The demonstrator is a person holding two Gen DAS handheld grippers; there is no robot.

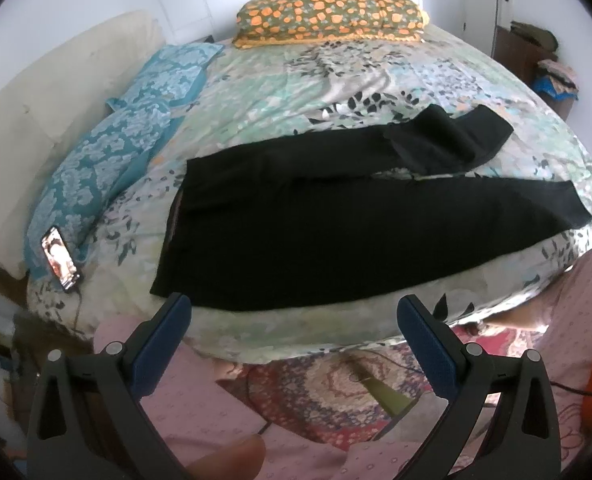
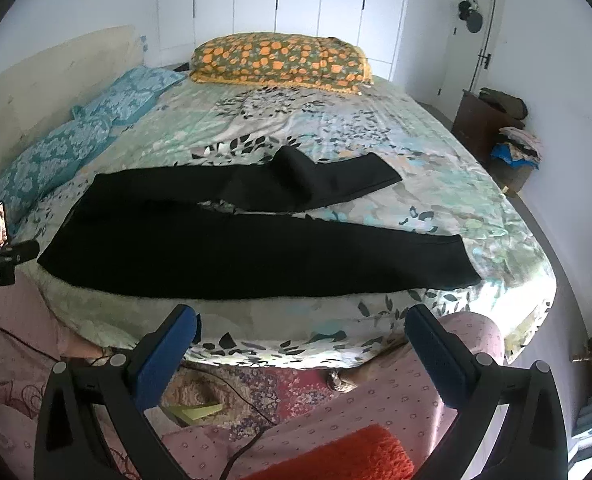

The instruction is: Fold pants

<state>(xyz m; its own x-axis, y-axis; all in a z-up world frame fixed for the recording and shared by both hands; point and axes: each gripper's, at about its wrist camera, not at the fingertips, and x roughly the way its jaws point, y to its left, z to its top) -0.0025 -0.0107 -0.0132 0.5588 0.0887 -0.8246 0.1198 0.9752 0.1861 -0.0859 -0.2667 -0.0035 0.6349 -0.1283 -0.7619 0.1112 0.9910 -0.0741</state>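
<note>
Both my grippers hover off the bed's near edge, left gripper (image 1: pixel 293 312) and right gripper (image 2: pixel 304 322) fingers spread wide, empty, black pants (image 1: pixel 336 216) flat across the bed (image 1: pixel 255 92), far leg's end doubled over itself, fabric detail lost in black.

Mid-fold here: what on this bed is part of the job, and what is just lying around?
Job:
black pants, spread across the bed
left gripper, open, empty
right gripper, open, empty

Lying about:
phone
orange-flowered pillow
blue patterned pillows
floral bedspread
</note>
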